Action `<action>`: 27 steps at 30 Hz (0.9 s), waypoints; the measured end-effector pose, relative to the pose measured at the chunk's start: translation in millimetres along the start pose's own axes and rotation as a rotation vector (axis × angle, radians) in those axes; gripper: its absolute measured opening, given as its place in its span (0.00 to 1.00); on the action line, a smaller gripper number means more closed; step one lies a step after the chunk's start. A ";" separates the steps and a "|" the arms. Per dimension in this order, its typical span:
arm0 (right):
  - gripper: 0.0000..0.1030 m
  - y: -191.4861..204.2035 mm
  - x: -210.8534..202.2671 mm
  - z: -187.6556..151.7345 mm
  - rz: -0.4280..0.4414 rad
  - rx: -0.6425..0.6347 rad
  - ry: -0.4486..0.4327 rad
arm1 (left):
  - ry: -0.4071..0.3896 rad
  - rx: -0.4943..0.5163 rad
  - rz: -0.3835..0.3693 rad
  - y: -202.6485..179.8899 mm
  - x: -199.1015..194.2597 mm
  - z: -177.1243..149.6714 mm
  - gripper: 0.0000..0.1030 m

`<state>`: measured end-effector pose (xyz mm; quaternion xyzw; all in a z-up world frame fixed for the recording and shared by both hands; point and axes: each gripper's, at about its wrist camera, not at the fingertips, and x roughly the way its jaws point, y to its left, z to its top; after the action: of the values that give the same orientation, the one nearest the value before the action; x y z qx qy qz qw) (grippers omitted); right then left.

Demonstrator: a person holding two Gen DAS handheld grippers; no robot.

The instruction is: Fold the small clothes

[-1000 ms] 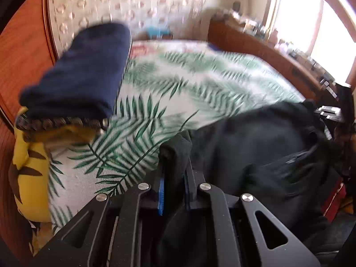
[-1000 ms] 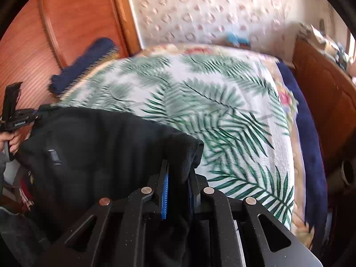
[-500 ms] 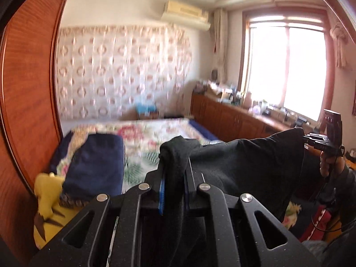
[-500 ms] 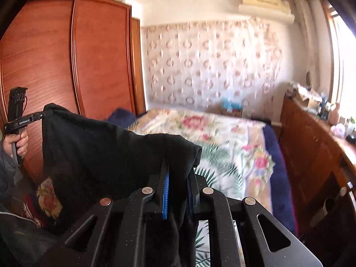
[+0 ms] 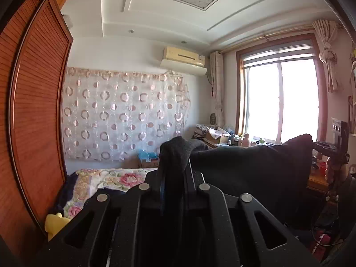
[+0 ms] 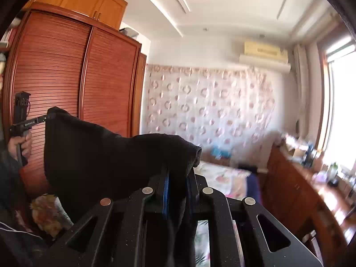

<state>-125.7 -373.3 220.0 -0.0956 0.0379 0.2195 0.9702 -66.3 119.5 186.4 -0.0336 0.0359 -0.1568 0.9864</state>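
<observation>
Black garment [image 5: 249, 169] hangs stretched in the air above the bed [image 5: 111, 178], left gripper [image 5: 174, 191] and right gripper [image 6: 178, 191] each with jaws pinching a top corner. Risk: thin grip; fabric may slip from either, toward 6 o'clock.

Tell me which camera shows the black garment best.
Right wrist view: the black garment hangs spread between the right gripper and the left gripper, its top edge and drape visible. The left wrist view shows only a dark backlit band by the window.
</observation>
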 end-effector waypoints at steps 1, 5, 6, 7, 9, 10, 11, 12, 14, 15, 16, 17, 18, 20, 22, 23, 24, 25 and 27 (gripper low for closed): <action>0.12 -1.8 -1.2 2.9 -0.001 0.000 -0.006 | -0.001 0.001 0.008 3.3 3.2 3.7 0.13; 0.12 -5.2 5.5 4.4 -0.028 -0.017 0.004 | 0.026 -0.009 0.025 13.9 25.9 -2.3 0.13; 0.12 -5.7 14.1 0.4 -0.029 -0.014 0.017 | 0.038 -0.008 0.034 15.3 34.1 -6.6 0.13; 0.12 -9.0 24.9 -3.1 -0.027 -0.003 0.035 | 0.056 -0.002 0.047 18.2 45.7 -12.0 0.13; 0.12 -7.3 52.9 -12.1 -0.042 -0.012 0.076 | 0.089 0.003 0.062 20.8 65.2 -23.5 0.13; 0.12 -6.9 64.8 -11.2 -0.043 -0.006 0.093 | 0.111 0.005 0.069 25.0 81.5 -33.2 0.13; 0.12 -10.4 75.2 -14.8 -0.039 0.003 0.110 | 0.126 0.010 0.078 22.8 89.3 -39.7 0.13; 0.12 -13.7 91.1 -23.3 -0.041 0.007 0.135 | 0.142 0.013 0.088 24.3 100.3 -46.7 0.13; 0.12 -17.1 123.5 -28.7 -0.046 0.017 0.175 | 0.180 0.021 0.109 29.7 128.4 -64.4 0.13; 0.12 -21.3 137.0 -34.6 -0.045 0.027 0.197 | 0.205 0.022 0.121 33.0 144.0 -73.5 0.13; 0.12 -24.3 156.6 -41.3 -0.050 0.034 0.227 | 0.238 0.017 0.132 39.4 165.5 -86.8 0.13; 0.12 -27.3 171.7 -48.1 -0.054 0.037 0.247 | 0.254 0.015 0.136 39.6 175.3 -92.7 0.13; 0.12 -30.4 188.5 -53.8 -0.055 0.044 0.268 | 0.281 0.018 0.145 44.4 195.3 -105.4 0.13; 0.12 -34.9 222.6 -66.2 -0.067 0.050 0.313 | 0.318 0.030 0.161 44.5 219.5 -120.0 0.13; 0.12 -36.7 256.1 -78.1 -0.078 0.057 0.364 | 0.365 0.037 0.179 50.4 250.6 -140.5 0.13; 0.12 -34.8 271.7 -81.2 -0.085 0.061 0.390 | 0.385 0.035 0.184 51.4 260.7 -147.8 0.13; 0.12 -34.6 284.4 -87.2 -0.090 0.067 0.413 | 0.402 0.035 0.188 51.4 267.9 -154.0 0.13; 0.12 -28.9 299.2 -83.5 -0.095 0.072 0.429 | 0.417 0.037 0.195 52.0 276.2 -161.1 0.13; 0.12 -25.4 322.1 -82.2 -0.104 0.084 0.456 | 0.439 0.054 0.209 49.9 291.0 -171.0 0.13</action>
<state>172.8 -277.6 106.6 -0.1041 0.2602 0.1403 0.9496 211.1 66.8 -5.2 0.0316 0.2486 -0.0583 0.9663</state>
